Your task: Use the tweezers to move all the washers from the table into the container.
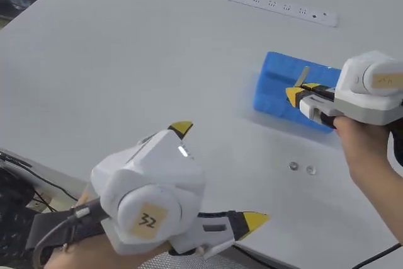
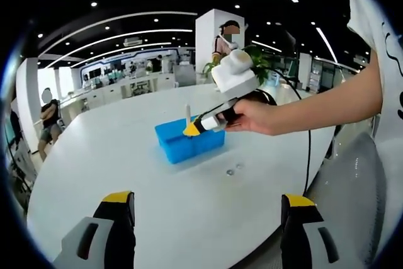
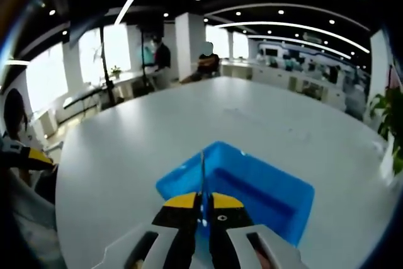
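right gripper (image 1: 295, 96): jaws clenched on tweezers (image 1: 303, 77), tips above blue container (image 1: 269, 86)
left gripper (image 2: 206, 201): jaws spread wide, holding nothing
washers (image 1: 293, 166): two on surface (image 1: 126, 61), near container, clear of tweezers

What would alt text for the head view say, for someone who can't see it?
A hand-held right gripper, jaws shut on tweezers, holds them over a blue container on a white table. Two washers lie on the table nearer the person. The left gripper hangs in the foreground, jaws open.
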A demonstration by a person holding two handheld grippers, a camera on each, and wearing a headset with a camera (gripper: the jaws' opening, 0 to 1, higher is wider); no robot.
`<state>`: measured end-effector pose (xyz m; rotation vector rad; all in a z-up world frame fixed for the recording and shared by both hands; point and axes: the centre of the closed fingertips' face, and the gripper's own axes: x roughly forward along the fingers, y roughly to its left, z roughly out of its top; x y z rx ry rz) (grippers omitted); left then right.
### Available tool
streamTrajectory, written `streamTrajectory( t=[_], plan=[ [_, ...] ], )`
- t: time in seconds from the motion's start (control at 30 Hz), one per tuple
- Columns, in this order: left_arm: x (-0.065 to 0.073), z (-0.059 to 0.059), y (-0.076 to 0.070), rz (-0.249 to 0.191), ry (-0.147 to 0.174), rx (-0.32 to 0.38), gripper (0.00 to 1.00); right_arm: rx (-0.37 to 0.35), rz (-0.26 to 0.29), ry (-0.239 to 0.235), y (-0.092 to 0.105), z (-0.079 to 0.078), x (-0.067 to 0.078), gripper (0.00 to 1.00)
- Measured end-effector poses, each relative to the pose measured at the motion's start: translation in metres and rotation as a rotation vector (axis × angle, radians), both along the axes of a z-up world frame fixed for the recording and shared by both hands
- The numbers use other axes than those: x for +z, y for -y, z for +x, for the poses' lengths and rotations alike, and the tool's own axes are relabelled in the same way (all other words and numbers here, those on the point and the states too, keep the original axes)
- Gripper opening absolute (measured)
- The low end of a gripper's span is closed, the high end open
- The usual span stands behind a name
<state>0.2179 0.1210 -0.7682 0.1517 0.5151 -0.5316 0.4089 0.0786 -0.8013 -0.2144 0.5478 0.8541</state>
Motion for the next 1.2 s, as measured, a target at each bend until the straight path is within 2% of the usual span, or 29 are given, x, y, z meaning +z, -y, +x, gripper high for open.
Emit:
streamTrajectory(
  t=[0.17, 0.3, 0.4, 0.53, 0.6, 0.87, 1.0, 1.2],
  plan=[
    [-0.005, 0.0, -0.001, 0.038, -0.011, -0.002, 0.99, -0.007, 0.01, 0.0, 0.001, 0.002, -0.002, 0.03],
    [-0.004, -0.001, -0.001, 0.041, -0.006, -0.004, 0.99, -0.007, -0.007, 0.007, 0.002, 0.003, -0.002, 0.03],
    [-0.004, -0.001, -0.001, 0.044, -0.006, -0.006, 0.99, -0.01, -0.018, 0.032, 0.004, 0.004, 0.003, 0.03],
    [-0.011, -0.001, -0.004, 0.095, -0.016, -0.009, 0.99, -0.013, -0.01, 0.047, 0.004, 0.005, 0.009, 0.03],
    [-0.011, -0.002, -0.003, 0.102, -0.017, -0.015, 0.99, -0.017, -0.013, 0.057, 0.006, 0.005, 0.012, 0.03],
    [-0.012, -0.003, -0.005, 0.119, -0.017, -0.02, 0.99, -0.039, 0.05, 0.083, 0.011, 0.001, 0.039, 0.04],
    [-0.016, -0.003, -0.006, 0.146, -0.026, -0.021, 0.99, -0.059, 0.095, 0.095, 0.016, -0.006, 0.06, 0.04],
    [-0.015, -0.002, -0.007, 0.15, -0.022, -0.018, 0.99, -0.06, 0.119, 0.11, 0.021, -0.023, 0.074, 0.04]
  ],
)
